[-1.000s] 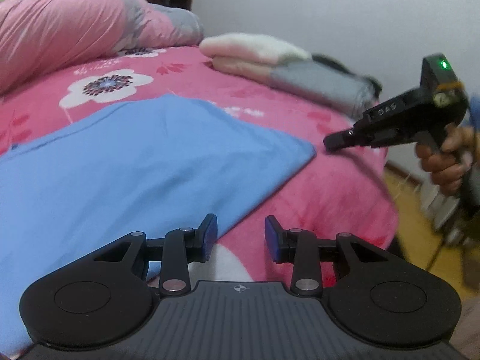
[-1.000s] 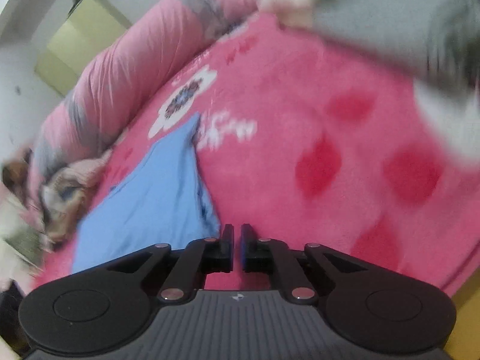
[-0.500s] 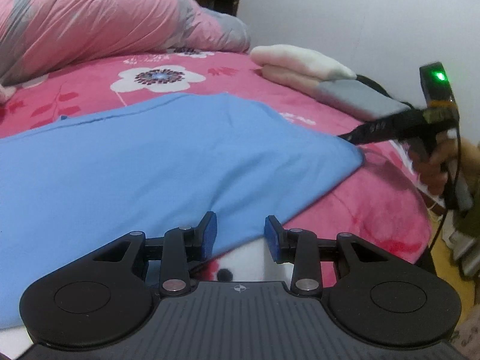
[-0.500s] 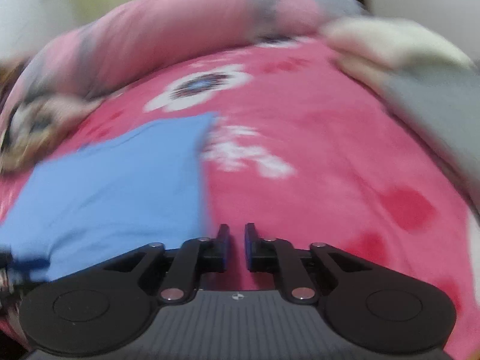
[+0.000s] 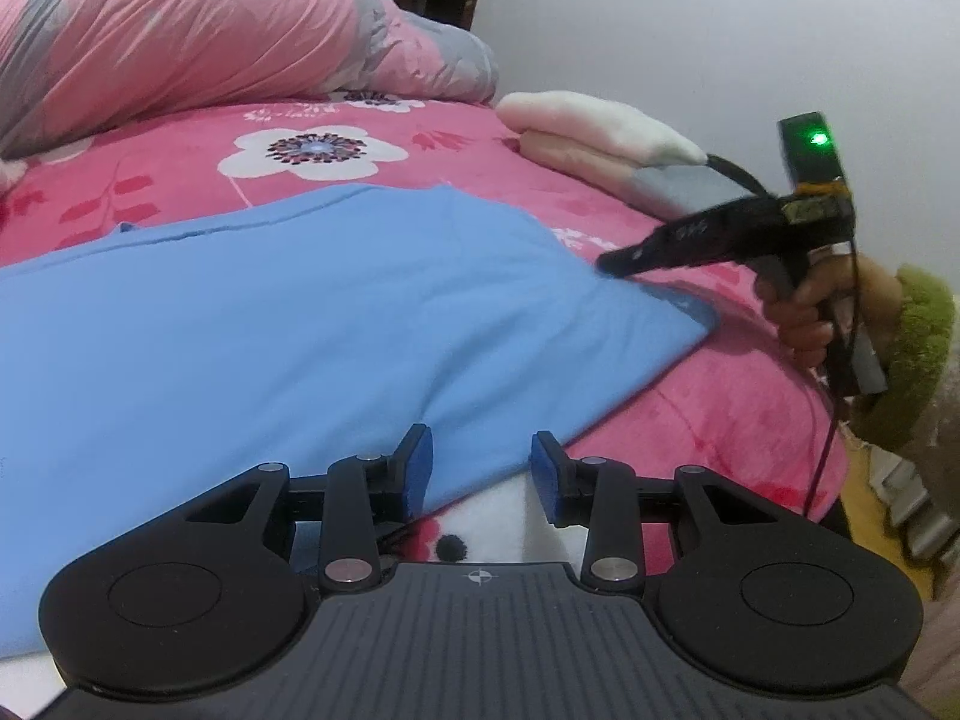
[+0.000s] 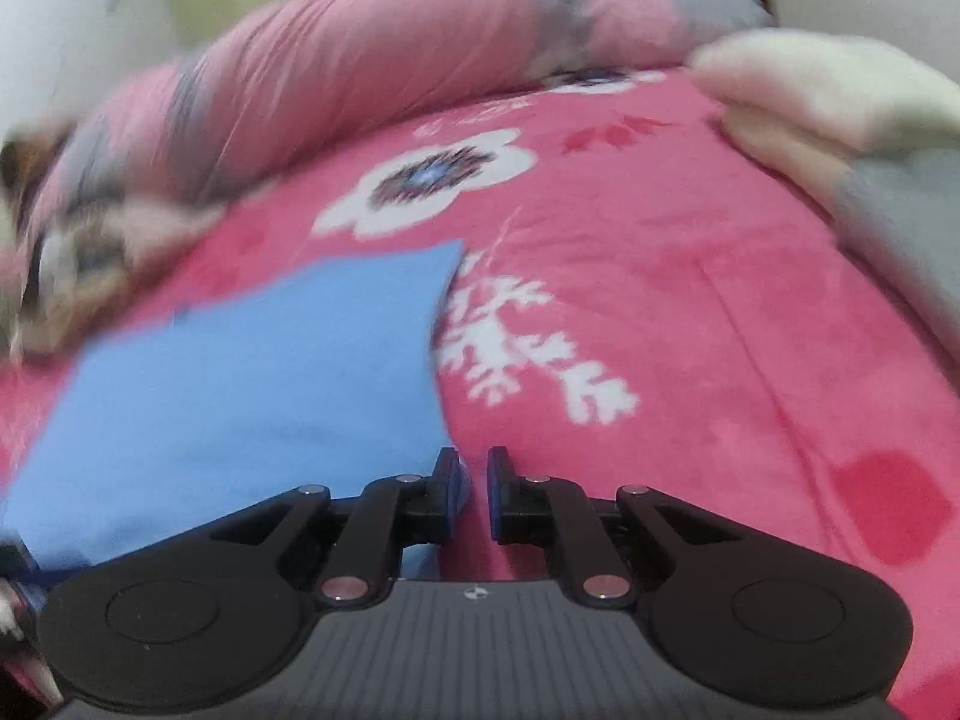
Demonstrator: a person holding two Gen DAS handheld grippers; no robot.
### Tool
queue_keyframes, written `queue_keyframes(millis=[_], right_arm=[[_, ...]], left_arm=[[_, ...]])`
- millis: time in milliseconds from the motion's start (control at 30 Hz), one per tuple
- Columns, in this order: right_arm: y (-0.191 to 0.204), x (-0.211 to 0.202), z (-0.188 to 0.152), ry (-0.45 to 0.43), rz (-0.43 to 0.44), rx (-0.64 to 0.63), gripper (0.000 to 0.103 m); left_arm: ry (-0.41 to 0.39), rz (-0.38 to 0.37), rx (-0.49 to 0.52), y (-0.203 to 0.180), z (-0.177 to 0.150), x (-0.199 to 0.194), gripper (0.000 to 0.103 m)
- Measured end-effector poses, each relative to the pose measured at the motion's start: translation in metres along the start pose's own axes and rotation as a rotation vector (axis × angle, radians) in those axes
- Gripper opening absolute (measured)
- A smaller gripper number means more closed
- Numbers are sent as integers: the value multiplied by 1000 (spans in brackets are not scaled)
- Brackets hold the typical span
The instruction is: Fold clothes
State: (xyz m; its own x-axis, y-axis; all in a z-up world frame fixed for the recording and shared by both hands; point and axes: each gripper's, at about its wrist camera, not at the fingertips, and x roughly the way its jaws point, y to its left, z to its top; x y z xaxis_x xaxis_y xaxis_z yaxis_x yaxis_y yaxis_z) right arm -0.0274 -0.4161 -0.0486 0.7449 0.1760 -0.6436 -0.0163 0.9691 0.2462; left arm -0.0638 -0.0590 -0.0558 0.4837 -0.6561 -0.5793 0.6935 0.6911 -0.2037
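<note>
As it lies spread flat on the pink flowered bed cover, the light blue cloth garment runs its long axis from 9 o'clock toward 3 o'clock in the left wrist view. The left tongs stand moderately apart and empty, its near hem between them at 12 o'clock. The right tongs, narrow and nearly shut with nothing seen between them, sit at the garment's right-hand corner, the cloth spreading toward 10 o'clock, so each end has tongs close by.

a pink floral bed carries the blue garment, a rolled quilt (pink and grey) and folded clothes.
</note>
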Motion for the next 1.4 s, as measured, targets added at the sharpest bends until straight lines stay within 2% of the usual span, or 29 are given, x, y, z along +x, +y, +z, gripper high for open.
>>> queue_keyframes(millis=[33,67,167,233,300,333,400,467,533,567,600,700,733,833,900,967,1000,1067,1133,1200,1267,1400], right_arm=[[8,-7,4,-34,-29,-46,10],[17,-10,8,-54,-15,-77,10],[48,-9,19,-66,104,-121,10],[74,5,20,-37,193,-177,10],[87,23,16,17,212,-211,9],[89,32,13,45,200,-224,9],[68,38,10,61,130,-187,7],[43,36,10,60,67,-114,0],[23,24,19,51,21,-17,1],[24,20,23,37,-2,-33,1],[29,18,27,30,8,-51,2],[50,30,38,56,140,-85,2],[54,40,41,72,137,-113,2],[48,68,49,88,36,-167,1],[19,77,60,74,-58,-47,2],[4,76,69,56,-127,12,3],[4,73,72,44,-121,18,3],[17,68,75,32,-14,6,3],[39,77,76,78,127,-28,3],[58,102,75,158,211,-48,3],[57,121,79,198,200,14,1],[31,133,104,105,98,188,4]], left_arm=[[-9,-10,-16,3,2,-4,36],[-17,-20,-33,7,5,-7,36],[-50,-28,-100,20,11,-15,36],[-59,-4,-150,29,12,-16,36],[-60,29,-194,40,11,-16,36],[-56,48,-214,46,10,-16,36],[-43,90,-253,58,4,-17,36],[-41,88,-298,72,-2,-22,36],[-55,74,-322,82,-5,-28,36],[-60,80,-325,85,-5,-29,36],[-65,86,-329,87,-5,-31,37],[-82,107,-355,97,-5,-36,37],[-89,120,-366,100,-5,-38,37],[-104,169,-382,109,-7,-43,39],[-105,192,-397,117,-11,-47,39],[-108,193,-415,125,-14,-51,39],[-109,187,-423,128,-14,-52,39],[-112,188,-425,130,-14,-54,39],[-117,198,-418,131,-13,-56,39],[-122,209,-411,132,-13,-58,39],[-126,219,-404,133,-12,-60,39],[-136,240,-389,134,-11,-64,40]])
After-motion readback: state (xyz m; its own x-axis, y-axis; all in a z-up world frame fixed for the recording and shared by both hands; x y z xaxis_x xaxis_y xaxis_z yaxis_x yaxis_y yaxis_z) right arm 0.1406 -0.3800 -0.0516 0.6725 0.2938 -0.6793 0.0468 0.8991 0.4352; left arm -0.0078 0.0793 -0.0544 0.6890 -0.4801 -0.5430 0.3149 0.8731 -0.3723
